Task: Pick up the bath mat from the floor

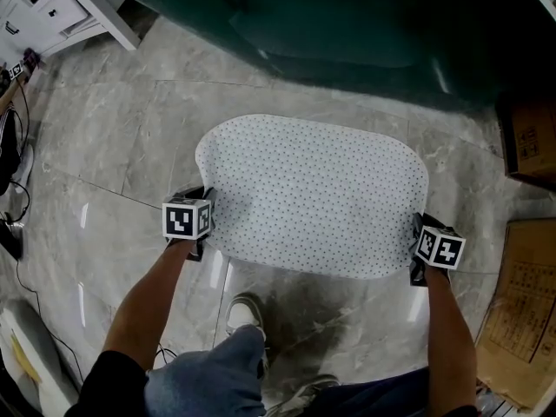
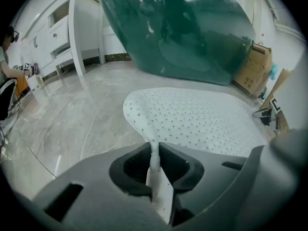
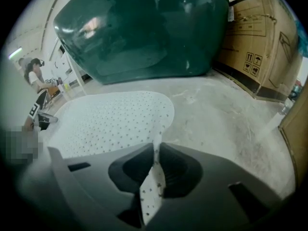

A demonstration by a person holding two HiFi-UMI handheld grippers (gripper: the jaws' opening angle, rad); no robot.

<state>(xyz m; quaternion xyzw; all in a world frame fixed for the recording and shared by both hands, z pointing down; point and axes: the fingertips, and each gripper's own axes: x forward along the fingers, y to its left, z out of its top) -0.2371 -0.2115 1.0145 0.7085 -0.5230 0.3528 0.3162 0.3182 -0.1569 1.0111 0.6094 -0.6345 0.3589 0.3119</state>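
We have the grip, and the lift is what's left. The left hand-held gripper [image 2: 154, 150] is pinching the left short end of the white, round-cornered rubbery bath mat [image 1: 313, 198], and its own view shows the edge drawn up into a thin fold between the pads. The right hand-held gripper [image 3: 156, 150] is doing the same at the opposite short end, with a strip of dotted mat squeezed tight between its jaws. So both ends are caught.

Apart from those two ends, though, the mat looks to be flat on the grey marble-tiled floor [image 1: 113, 146], just in front of the dark green glossy tub [image 1: 347, 24]. Only the pinched edges curl upward. We'd call the picking up barely begun: grasp made, raise still to come.

The mat itself is pale and thin, peppered all over with small dark dots in neat rows. It bends easily where it is gripped, so we judge it limp. It will likely sag in the middle once both ends go up together.
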